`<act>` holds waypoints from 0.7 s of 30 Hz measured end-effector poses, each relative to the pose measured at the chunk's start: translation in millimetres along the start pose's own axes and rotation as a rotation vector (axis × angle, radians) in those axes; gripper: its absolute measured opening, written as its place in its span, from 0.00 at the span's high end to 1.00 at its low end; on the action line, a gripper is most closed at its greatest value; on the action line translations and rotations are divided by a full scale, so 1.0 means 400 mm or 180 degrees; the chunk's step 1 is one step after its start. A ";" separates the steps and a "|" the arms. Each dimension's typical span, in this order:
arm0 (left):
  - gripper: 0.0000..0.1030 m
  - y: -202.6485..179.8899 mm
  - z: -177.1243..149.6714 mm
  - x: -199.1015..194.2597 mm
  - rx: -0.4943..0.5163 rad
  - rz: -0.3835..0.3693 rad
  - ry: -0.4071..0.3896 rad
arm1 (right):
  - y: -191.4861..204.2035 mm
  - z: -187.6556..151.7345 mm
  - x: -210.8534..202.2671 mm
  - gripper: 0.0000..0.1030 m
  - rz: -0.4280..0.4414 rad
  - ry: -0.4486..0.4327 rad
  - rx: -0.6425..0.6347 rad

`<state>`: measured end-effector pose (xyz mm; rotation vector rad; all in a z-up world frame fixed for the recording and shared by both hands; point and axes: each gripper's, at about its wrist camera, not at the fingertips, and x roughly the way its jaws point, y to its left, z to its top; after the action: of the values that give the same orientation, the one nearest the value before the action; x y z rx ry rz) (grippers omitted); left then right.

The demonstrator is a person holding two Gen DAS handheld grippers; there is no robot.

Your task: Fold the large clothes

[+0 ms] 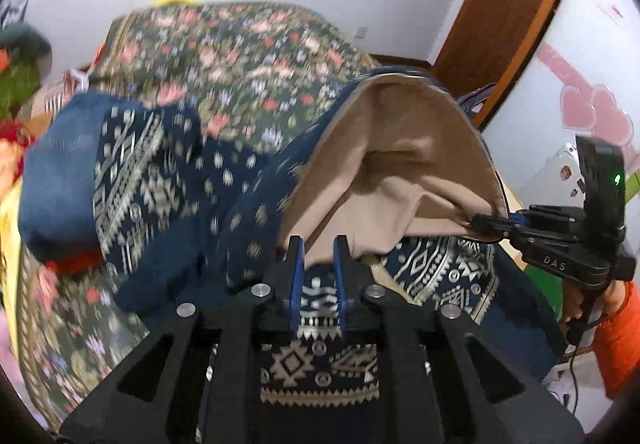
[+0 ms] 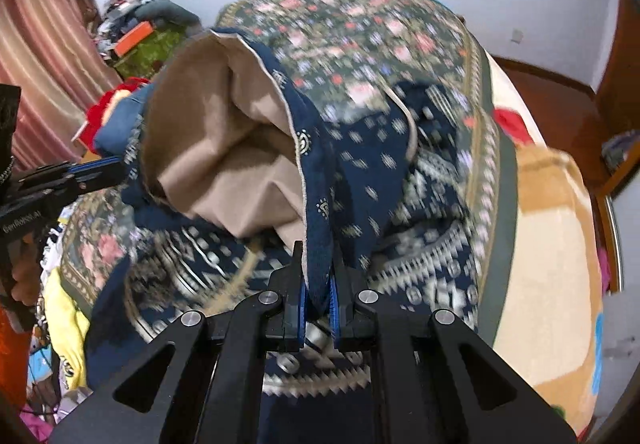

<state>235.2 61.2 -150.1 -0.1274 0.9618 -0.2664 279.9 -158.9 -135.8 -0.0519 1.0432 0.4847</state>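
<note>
1. A navy patterned garment [image 1: 168, 180] with a plain beige lining [image 1: 404, 148] is held up over a bed spread with a dark floral cover [image 1: 248, 56]; part of it hangs in the air and the rest trails down onto the cover.
2. The left gripper [image 1: 318, 244], seen from its own wrist camera, has its blue-padded fingers [image 1: 296, 268] pinching the garment's lower fold, with cloth bunched in the gap between them.
3. From the right wrist view the same left gripper [image 2: 120, 168] reaches in from the left edge of the frame and grips the garment's edge beside the beige lining [image 2: 224, 148].
4. The right gripper [image 2: 318, 272] pinches a navy band of the garment [image 2: 360, 172] between its fingers [image 2: 298, 264]; the band rises straight out of the jaws toward the lifted hem.
5. In the left wrist view the right gripper [image 1: 480, 222] clamps the lining's edge near the right side of the bed, its handle held by a hand in an orange sleeve [image 1: 624, 336].
6. A wooden door frame [image 1: 516, 4] stands beyond the far right corner of the bed, and a beige blanket [image 2: 560, 244] lies along the bed's right edge.
7. Both views are motion-blurred, so fine print details cannot be read.
</note>
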 end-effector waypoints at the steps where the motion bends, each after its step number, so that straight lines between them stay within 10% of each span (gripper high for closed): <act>1: 0.75 0.007 -0.013 0.004 -0.0041 -0.0008 0.0024 | -0.008 -0.015 0.005 0.92 -0.0041 0.0036 0.0004; 10: 0.46 0.014 -0.066 0.036 -0.0083 0.0285 0.0094 | -0.077 -0.074 0.045 0.91 -0.0077 0.0262 0.0229; 19: 0.47 -0.006 -0.020 0.060 0.0133 0.0547 -0.0199 | -0.077 -0.063 -0.022 0.58 -0.0095 0.0166 0.0283; 21: 0.63 -0.012 -0.009 0.071 0.0189 0.0493 -0.0187 | -0.080 -0.059 -0.045 0.54 -0.0079 0.0105 0.0304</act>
<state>246.8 48.6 -173.8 -0.0061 0.8993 -0.1478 266.4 -200.5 -139.0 0.0121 1.0956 0.4122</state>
